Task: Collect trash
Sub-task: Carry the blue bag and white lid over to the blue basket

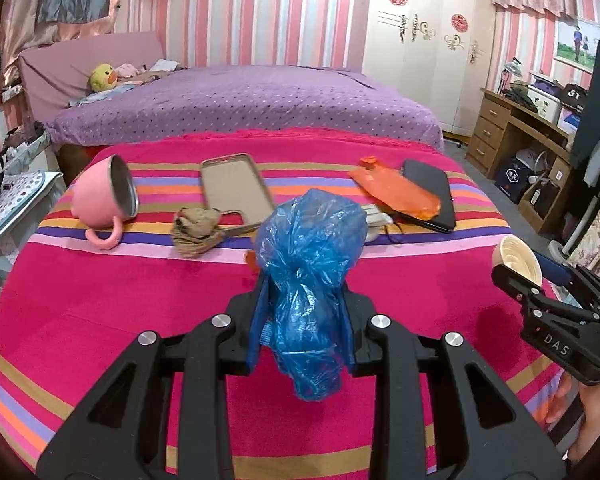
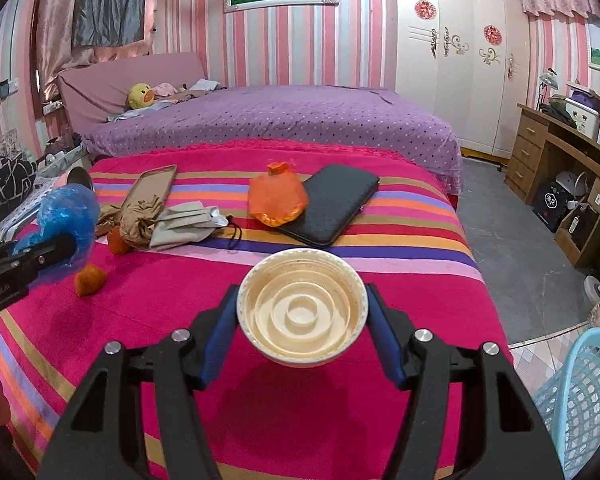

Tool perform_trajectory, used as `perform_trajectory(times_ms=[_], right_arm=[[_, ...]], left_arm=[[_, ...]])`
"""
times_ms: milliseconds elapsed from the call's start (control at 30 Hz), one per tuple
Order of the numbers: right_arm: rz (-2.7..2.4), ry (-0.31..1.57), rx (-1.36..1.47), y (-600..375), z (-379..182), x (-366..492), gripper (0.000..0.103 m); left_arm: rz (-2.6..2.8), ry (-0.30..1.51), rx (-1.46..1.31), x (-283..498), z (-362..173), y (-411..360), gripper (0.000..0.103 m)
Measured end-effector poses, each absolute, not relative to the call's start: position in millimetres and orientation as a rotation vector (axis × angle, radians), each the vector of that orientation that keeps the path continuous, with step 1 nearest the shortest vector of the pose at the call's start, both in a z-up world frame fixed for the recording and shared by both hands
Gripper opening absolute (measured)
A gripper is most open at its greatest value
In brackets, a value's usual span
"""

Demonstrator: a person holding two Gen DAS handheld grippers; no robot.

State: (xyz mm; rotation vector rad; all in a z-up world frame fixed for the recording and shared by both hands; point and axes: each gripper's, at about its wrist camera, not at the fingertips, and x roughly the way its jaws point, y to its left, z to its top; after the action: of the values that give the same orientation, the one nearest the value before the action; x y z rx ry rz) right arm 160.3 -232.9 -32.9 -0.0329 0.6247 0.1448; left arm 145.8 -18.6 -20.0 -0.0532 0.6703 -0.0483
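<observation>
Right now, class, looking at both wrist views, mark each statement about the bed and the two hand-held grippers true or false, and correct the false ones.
1. The left hand-held gripper is shut on a crumpled blue plastic bag. True.
2. The right hand-held gripper is empty. False: it holds a cream paper cup, its open mouth towards the camera.
3. The pink mug stands upright. False: it lies tipped on its side on the striped blanket.
4. An orange bag rests partly on a black wallet. True.
5. A light blue basket shows on the floor at the lower right of the right wrist view. True.
6. The phone case lies on the purple bed. False: it is on the striped blanket.
</observation>
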Motion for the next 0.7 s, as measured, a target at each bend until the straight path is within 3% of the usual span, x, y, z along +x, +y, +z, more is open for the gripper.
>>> perform_trajectory(times_ms=[700], right_arm=[[0.094, 0.579, 0.054, -313, -10, 140, 0.061]], left_arm=[[-0.029, 0.649, -0.082, 146, -12, -53, 0.029]])
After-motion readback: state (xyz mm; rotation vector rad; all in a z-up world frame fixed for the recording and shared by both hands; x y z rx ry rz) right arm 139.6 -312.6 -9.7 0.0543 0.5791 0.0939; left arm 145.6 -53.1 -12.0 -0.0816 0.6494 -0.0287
